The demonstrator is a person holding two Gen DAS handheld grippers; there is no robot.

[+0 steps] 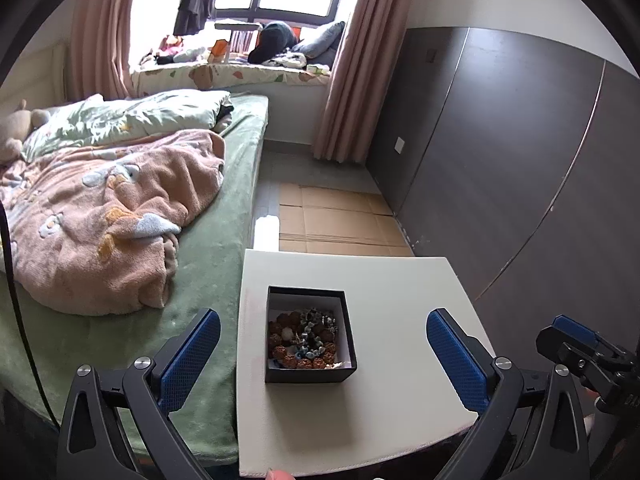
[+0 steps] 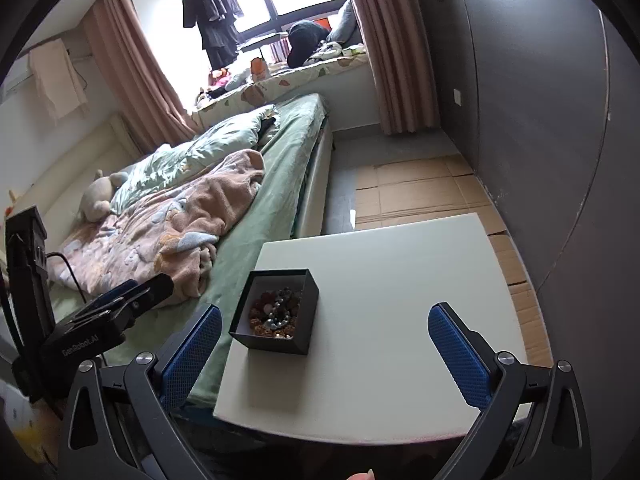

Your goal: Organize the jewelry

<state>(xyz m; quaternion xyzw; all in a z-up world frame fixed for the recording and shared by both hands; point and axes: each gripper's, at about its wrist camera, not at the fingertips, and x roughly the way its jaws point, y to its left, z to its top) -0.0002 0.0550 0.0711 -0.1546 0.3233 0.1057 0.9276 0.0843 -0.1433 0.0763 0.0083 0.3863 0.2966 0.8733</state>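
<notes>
A small black box point(image 1: 310, 376) with a white lining stands on the white table point(image 1: 400, 320). It holds bead bracelets point(image 1: 306, 338), brown and grey-blue, piled together. My left gripper point(image 1: 322, 344) is open and empty, its blue pads wide apart on either side of the box and above it. In the right wrist view the same box point(image 2: 276, 344) sits near the table's left edge point(image 2: 400, 320), with the bracelets point(image 2: 276, 312) inside. My right gripper point(image 2: 324, 344) is open and empty, held above the table to the right of the box.
A bed with a green sheet point(image 1: 200, 280) and a pink blanket point(image 1: 108, 216) lies against the table's left side. Flattened cardboard point(image 1: 336, 220) covers the floor beyond the table. A grey wardrobe wall point(image 1: 500, 160) runs along the right.
</notes>
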